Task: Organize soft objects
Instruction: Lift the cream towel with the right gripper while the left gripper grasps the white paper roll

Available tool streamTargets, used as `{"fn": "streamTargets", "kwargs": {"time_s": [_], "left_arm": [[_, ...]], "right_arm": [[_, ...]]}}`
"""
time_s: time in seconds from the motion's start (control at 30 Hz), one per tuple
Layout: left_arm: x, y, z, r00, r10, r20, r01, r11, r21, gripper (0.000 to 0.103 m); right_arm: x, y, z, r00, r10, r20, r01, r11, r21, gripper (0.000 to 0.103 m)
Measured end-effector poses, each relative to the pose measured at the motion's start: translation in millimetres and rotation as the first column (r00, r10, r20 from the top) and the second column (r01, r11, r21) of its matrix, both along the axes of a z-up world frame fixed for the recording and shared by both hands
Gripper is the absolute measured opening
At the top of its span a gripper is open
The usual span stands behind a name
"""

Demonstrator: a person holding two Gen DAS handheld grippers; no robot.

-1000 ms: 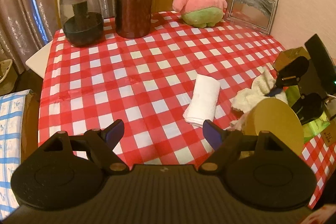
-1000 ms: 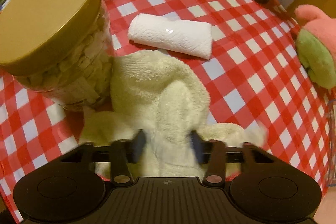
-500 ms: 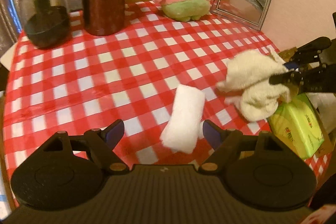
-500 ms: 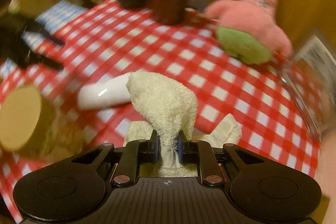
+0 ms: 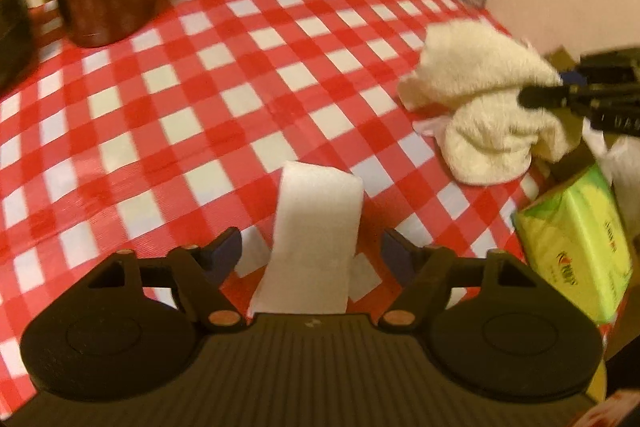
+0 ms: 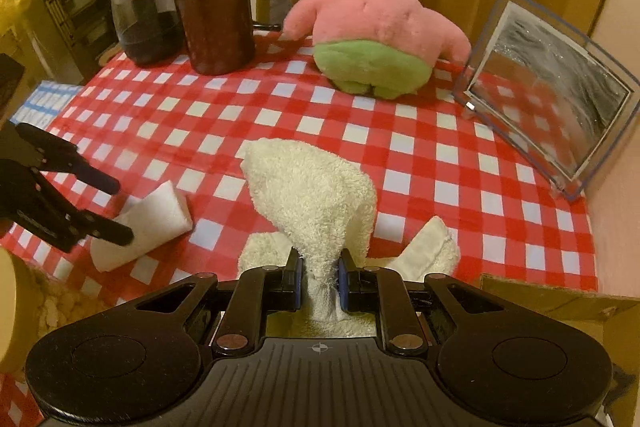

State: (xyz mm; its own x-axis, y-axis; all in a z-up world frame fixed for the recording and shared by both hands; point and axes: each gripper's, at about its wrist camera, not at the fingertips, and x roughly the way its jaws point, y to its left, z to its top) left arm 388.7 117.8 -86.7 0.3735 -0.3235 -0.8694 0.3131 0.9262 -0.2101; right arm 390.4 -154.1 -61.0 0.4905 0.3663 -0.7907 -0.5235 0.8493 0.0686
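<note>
Since the earlier frame the left hand-held gripper (image 5: 311, 251) has closed in on the folded white cloth (image 5: 312, 235), which now sits between its wide-open fingers, ungripped. The right hand-held gripper (image 6: 319, 277) stays clamped on the cream towel (image 6: 316, 195), now lifted up with its tails trailing on the checkered surface (image 6: 400, 147). Towel hangs at 3 o'clock in the left view. Risks: bunched towel slips from the narrow pinch, or its dragging tails snag the green tissue pack (image 5: 576, 243). The left fingers may push the cloth instead of pinching it, unfolding it.
</note>
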Motion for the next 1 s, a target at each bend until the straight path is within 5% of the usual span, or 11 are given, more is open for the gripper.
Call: {"fn": "streamTargets", "kwargs": {"time_s": [0.2,0.53,0.77,1.0], "left_arm": [[10,-21,-13,0.995,-0.09,-0.04,0.091,0.996,0.02,0.063],[12,-43,-24,0.984,-0.166,-0.058,0.174,0.972,0.157,0.038],[13,-32,-8,0.994,-0.101,-0.032,0.104,0.986,0.129,0.033],[1,-17,42,0.998,0.018,0.064,-0.024,0.995,0.097,0.033]], "right_arm": [[1,-1,0,1.0,-0.005,-0.001,0.005,1.0,0.017,0.017],[-1,-2,-4,1.0,-0.007,-0.012,0.007,1.0,0.03,0.017],[-3,-7,4,0.999,-0.039,-0.009,0.039,0.998,0.048,0.017],[-19,-17,33,0.996,-0.093,-0.011,0.093,0.988,0.121,0.017]]}}
